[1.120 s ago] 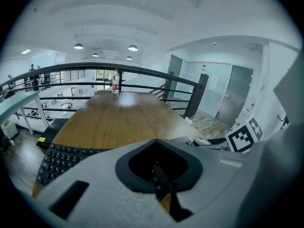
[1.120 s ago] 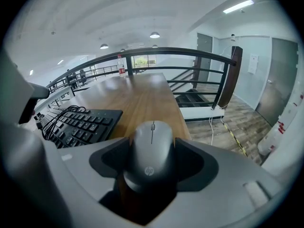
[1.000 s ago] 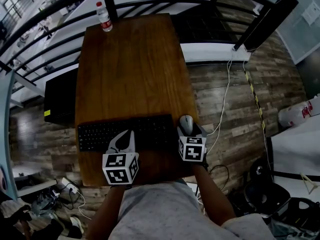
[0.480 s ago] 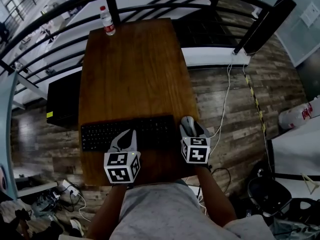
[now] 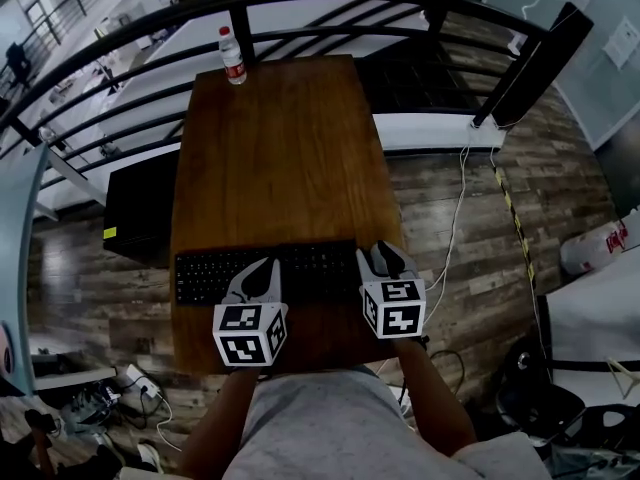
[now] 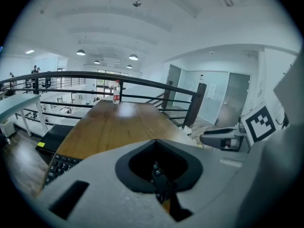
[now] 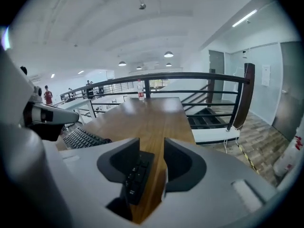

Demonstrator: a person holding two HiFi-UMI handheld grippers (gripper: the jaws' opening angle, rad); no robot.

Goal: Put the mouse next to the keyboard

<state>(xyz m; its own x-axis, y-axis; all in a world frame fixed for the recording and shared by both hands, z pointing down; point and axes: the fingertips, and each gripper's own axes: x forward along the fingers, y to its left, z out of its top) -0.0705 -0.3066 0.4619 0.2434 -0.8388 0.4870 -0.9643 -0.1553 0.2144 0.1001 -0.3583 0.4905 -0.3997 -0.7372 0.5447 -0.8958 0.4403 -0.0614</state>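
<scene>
On your right tool (image 5: 387,266) the jaws are closing with a gap between them, at the mouse (image 5: 380,255). The mouse lies on the table (image 5: 285,148) just beside the keyboard's (image 5: 320,268) right end. Your left tool (image 5: 258,276) hangs over the keyboard, jaws together and empty.

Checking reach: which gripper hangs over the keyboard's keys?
The left gripper, tips over the keyboard's keys. The right gripper, jaws closing with only table and a keyboard corner seen between, sits off its right end.
</scene>
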